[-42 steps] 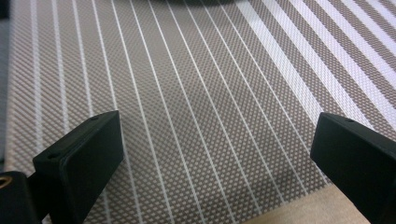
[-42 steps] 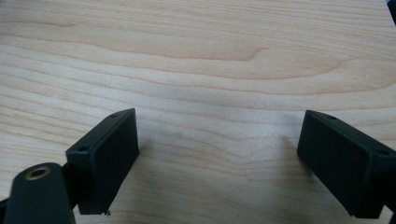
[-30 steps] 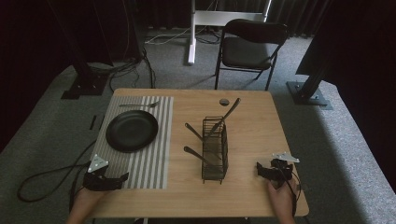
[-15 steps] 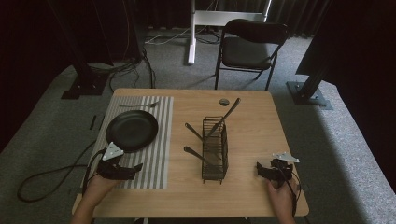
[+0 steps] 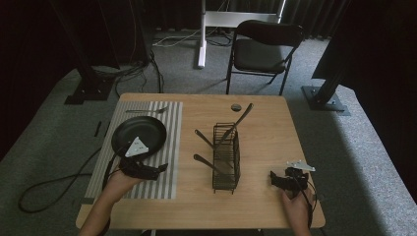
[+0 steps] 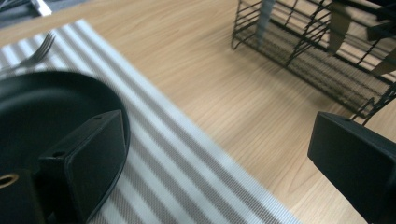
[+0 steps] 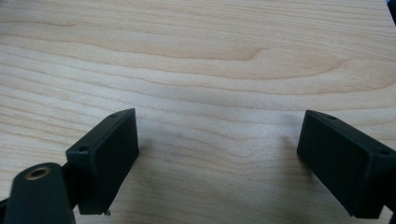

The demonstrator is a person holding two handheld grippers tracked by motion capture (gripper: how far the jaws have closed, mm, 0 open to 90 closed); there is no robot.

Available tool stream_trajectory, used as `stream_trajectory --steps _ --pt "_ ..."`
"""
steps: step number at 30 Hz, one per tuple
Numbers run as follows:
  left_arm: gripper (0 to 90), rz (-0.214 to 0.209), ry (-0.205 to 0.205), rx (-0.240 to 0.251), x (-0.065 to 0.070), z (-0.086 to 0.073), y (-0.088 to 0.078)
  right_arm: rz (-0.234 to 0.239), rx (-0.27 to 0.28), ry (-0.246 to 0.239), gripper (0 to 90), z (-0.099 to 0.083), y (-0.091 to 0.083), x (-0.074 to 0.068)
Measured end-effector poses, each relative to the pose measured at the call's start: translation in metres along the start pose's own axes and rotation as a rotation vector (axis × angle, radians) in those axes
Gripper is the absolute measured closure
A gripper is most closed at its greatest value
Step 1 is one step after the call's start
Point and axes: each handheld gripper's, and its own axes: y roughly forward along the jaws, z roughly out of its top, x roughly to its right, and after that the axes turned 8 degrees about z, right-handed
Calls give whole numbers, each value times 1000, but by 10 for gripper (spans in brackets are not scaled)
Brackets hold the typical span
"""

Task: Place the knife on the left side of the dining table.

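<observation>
My left claw [image 5: 160, 168], spread empty, hovers at the black plate's [image 5: 139, 135] five o'clock; my right claw [image 5: 273, 179] rests spread on the counter [image 5: 265, 132].

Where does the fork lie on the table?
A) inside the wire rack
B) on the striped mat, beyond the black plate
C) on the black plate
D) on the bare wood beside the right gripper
B: in the high view the fork lies flat on the striped mat, on the far side of the black plate.
</observation>
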Motion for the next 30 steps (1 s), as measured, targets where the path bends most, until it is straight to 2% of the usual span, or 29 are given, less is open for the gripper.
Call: stream_trajectory --steps 3,5,10,11,12,19,20,22,23,30 --pt "46 -6 5 5 1 4 1 0 0 0 117 0 0 0" --pt "46 -29 31 15 6 20 4 0 0 0 117 0 0 0" --pt "56 -41 54 27 11 32 5 0 0 0 117 0 0 0" --pt "56 -52 65 43 14 41 6 0 0 0 118 0 0 0" --pt "57 -65 65 49 14 45 7 0 0 0 118 0 0 0" --pt "57 -80 73 75 15 66 10 0 1 -1 118 0 0 0" --pt "57 -105 86 84 17 70 10 0 1 -1 118 0 0 0" --pt "56 -101 90 84 18 72 11 0 1 -1 118 0 0 0" --pt "56 -121 102 82 21 80 13 0 1 -1 118 0 0 0" --pt "57 -135 90 79 24 100 24 -1 2 -1 119 0 0 0"
